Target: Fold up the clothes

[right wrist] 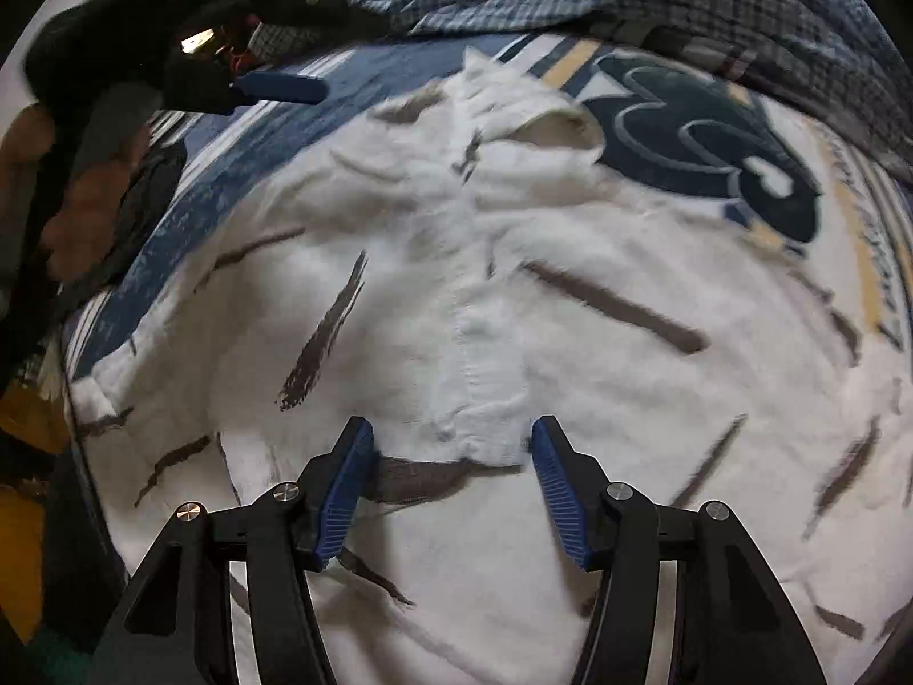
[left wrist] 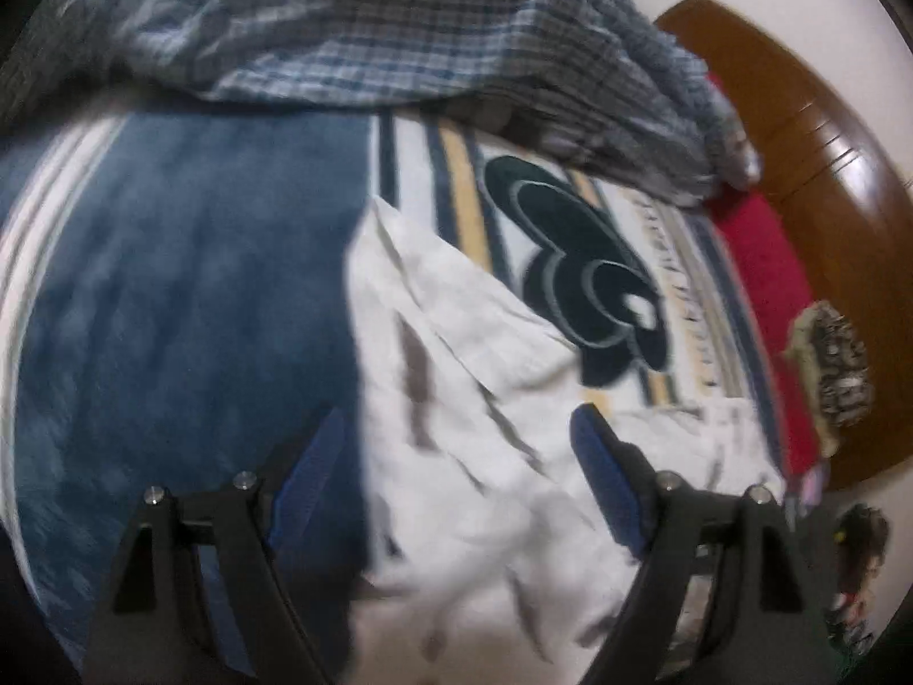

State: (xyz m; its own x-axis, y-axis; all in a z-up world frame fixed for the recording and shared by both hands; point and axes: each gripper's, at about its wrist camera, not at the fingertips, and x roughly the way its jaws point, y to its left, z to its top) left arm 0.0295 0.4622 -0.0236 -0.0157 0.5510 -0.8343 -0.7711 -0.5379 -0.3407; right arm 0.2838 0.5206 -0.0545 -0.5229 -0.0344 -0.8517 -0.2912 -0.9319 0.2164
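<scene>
White shirt [right wrist: 456, 297] with dark dash marks is the landmark; it lies spread, front up, on a blue and white blanket [left wrist: 171, 297].

Nearest: right gripper [right wrist: 451, 445] points down at the shirt's button placket [right wrist: 485, 354]. Blue pads stand partly apart, one on each side of the placket's lower end. Cloth lies between and under them; cannot tell whether the tips touch it. No pinch visible.

Left gripper [left wrist: 456, 428] is spread wide, nothing between its pads. One pad is over the shirt's side edge, the other over bare blue blanket just beside the shirt. In the right wrist view it shows at the far left of the shirt, with a hand [right wrist: 80, 200] behind it; picture blurred there.

Beyond the shirt's collar [right wrist: 548, 125]: a dark emblem [left wrist: 588, 274] on the blanket, partly under the shirt's edge.

Farther still: a rumpled blue plaid garment [left wrist: 399, 40] heaped on the blanket past the emblem. To the side of the shirt, past the blanket's edge, a red cloth [left wrist: 764, 251] and a brown wooden board [left wrist: 810, 125].
</scene>
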